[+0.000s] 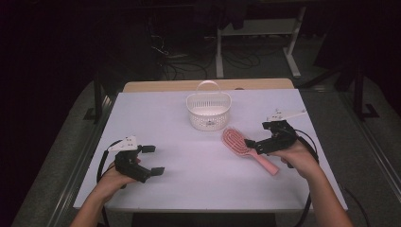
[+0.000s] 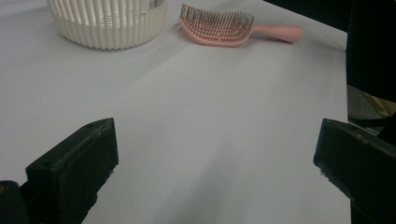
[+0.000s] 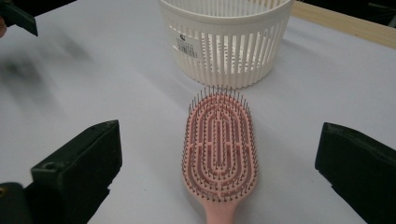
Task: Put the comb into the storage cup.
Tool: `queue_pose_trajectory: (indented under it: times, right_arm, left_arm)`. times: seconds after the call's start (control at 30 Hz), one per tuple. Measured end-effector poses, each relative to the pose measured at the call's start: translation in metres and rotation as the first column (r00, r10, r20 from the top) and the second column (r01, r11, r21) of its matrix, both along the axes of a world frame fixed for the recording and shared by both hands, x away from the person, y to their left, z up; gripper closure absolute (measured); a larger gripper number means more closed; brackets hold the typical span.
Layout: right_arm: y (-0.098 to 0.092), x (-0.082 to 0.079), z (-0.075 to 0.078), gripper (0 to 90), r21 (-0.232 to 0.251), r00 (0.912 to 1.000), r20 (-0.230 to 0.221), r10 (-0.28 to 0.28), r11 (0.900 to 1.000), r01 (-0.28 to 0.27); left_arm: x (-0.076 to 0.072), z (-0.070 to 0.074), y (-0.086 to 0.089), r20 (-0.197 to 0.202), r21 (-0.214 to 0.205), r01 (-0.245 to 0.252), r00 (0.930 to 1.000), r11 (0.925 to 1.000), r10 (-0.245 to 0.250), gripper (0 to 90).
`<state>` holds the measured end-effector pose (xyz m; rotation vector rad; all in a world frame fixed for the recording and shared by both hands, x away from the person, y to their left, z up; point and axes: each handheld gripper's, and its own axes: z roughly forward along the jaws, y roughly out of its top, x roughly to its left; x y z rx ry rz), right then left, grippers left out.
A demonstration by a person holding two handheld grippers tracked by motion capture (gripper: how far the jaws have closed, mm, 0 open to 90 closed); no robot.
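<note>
White desk (image 1: 198, 179) with a pink brush (image 1: 246, 147) lying bristles up, right of centre, handle pointing toward the near right corner. Just behind its head sits a white slatted basket (image 1: 208, 111) with a hoop handle, near the middle of the far edge; the two are close but apart.

Right gripper (image 1: 251, 144) hangs over the brush handle, jaws spread wide. In its own view the brush (image 3: 220, 151) lies between them, neither jaw touching it, with the basket (image 3: 226, 39) straight ahead.

Left gripper (image 1: 152, 160) is near the front left corner, jaws wide apart too, nothing between them but bare desk (image 2: 196, 140). Its view has the basket (image 2: 107, 23) and brush (image 2: 219, 30) side by side, far off.
</note>
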<state>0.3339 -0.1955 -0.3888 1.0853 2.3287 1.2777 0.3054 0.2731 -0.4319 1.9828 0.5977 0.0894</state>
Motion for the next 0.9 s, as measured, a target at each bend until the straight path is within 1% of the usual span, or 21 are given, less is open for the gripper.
queue_pose_trajectory:
  times: [0.33, 0.63, 0.9]
  right_arm:
    - [0.0, 0.007, 0.004, 0.3, -0.013, 1.0, 0.002, -0.002, 0.9999, 0.002]
    - [-0.002, 0.017, 0.012, 0.3, -0.021, 0.9998, 0.017, -0.007, 0.9997, 0.008]
    - [0.0, 0.024, 0.016, 0.3, -0.026, 0.9998, 0.018, -0.01, 0.9996, 0.01]
  left_arm:
    - [0.0, 0.0, 0.0, -0.001, 0.001, -0.001, 1.0, 1.0, 0.001, 0.0]
    - [0.0, 0.0, 0.001, -0.001, 0.0, -0.004, 1.0, 1.0, 0.004, 0.0]
    - [0.0, -0.001, 0.001, -0.001, 0.0, -0.003, 1.0, 1.0, 0.003, 0.0]
